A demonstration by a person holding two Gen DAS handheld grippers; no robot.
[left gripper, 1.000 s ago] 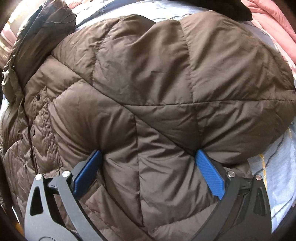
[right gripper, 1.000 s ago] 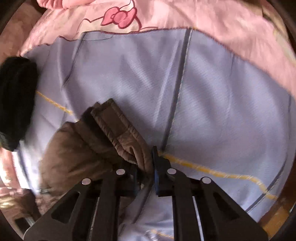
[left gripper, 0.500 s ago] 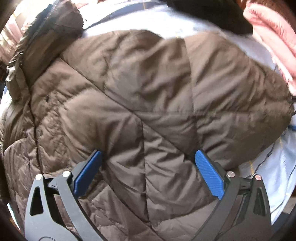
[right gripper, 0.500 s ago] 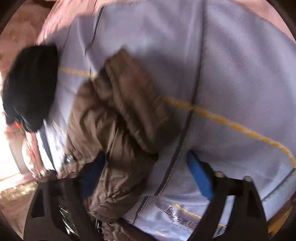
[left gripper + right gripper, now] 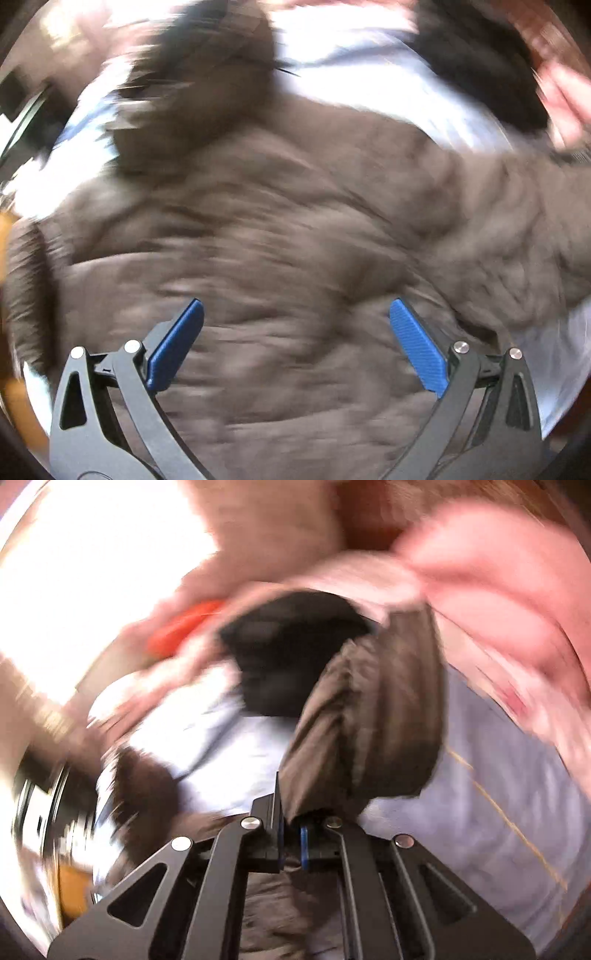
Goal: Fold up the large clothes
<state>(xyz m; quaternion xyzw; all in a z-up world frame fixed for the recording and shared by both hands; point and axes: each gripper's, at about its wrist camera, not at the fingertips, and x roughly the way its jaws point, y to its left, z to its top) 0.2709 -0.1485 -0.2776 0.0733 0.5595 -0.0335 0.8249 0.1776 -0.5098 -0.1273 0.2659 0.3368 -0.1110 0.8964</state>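
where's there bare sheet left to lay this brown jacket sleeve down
Bare blue sheet lies right of the sleeve held in the right tongs, bordered by the pink blanket. Left is crowded: a black garment. The jacket body fills the space under the open left tongs.

On my left gripper (image 5: pixel 295 332) I see 2 grey linkage arms on each side, flat plates with triangular cut-outs, pinned by round silver screws: 2 on the left finger's side, 2 on the right. Each finger ends in a bright blue pad (image 5: pixel 415 347) with a fine ribbed texture; the opposite pad shows only its smooth blue edge and back.

My right gripper (image 5: pixel 291 840) looks black rather than grey, the same plate linkage with triangular cut-outs and 4 silver screw heads across the top. Only thin blue edges of its pads (image 5: pixel 303 847) show between dark blocks.
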